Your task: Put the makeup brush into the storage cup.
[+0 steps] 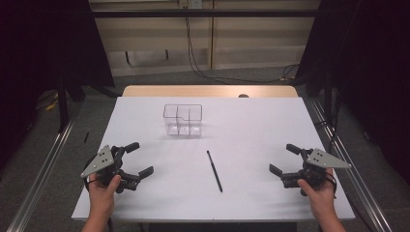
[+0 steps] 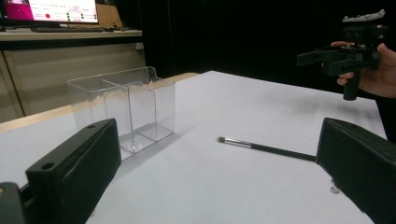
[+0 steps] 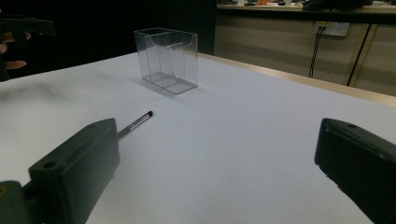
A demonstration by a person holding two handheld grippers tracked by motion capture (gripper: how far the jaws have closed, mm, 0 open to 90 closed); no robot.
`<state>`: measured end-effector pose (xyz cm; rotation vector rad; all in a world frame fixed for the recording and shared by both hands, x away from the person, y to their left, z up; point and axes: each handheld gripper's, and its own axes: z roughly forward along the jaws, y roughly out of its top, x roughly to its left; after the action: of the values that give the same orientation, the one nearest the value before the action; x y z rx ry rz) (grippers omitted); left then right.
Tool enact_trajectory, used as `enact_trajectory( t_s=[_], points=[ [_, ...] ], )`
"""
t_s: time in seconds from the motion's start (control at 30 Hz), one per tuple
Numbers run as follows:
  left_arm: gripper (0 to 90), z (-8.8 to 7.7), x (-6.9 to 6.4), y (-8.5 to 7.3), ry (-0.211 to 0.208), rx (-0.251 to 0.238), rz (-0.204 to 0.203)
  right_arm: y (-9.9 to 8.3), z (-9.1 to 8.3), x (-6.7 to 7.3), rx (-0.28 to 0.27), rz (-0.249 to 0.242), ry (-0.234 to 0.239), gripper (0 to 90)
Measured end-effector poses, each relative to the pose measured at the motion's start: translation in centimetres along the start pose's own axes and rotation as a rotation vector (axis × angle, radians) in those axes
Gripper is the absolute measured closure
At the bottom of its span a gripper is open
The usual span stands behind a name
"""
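A clear plastic organiser (image 1: 183,120) with several compartments stands empty toward the back of the white table (image 1: 251,125). A thin black brush (image 1: 214,171) lies flat in front of it, slightly right of centre. My left gripper (image 1: 139,159) rests at the front left, jaws wide open and empty. My right gripper (image 1: 284,158) sits at the front right, open too, nothing between its jaws. In the left gripper view the organiser (image 2: 122,107) stands ahead on the left and the brush (image 2: 266,148) on the right. In the right gripper view the brush (image 3: 136,124) lies by the left jaw, the organiser (image 3: 167,59) farther off.
The table's wooden back edge (image 1: 208,91) shows behind the white top. Metal rails (image 1: 38,174) run along both sides on the floor. Cables (image 1: 203,67) hang at the back wall. Dark curtains flank the space.
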<state>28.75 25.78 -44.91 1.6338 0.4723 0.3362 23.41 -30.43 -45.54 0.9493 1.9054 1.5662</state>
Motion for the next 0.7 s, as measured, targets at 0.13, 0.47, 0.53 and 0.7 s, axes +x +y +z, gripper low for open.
enact_trajectory(
  t_s=[0.13, 0.47, 0.53, 0.7],
  points=[
    [0.0, 0.0, 0.0, 0.1, 0.004, 0.007, 0.016, 0.0, 0.1, 0.1, 0.006, -0.002, 0.003, 0.0],
    [0.0, 0.2, -0.2, 0.2, 0.007, 0.03, 0.038, 0.3, 0.8, 0.6, 0.028, -0.024, 0.011, 0.0],
    [0.0, 0.1, -0.2, 0.2, 0.008, 0.03, 0.043, 0.4, 1.0, 0.7, 0.033, -0.026, 0.012, 0.0],
    [0.0, 0.2, -0.2, 0.2, 0.008, 0.035, 0.041, 0.6, 1.5, 0.9, 0.044, -0.028, 0.012, 0.0]
  ],
)
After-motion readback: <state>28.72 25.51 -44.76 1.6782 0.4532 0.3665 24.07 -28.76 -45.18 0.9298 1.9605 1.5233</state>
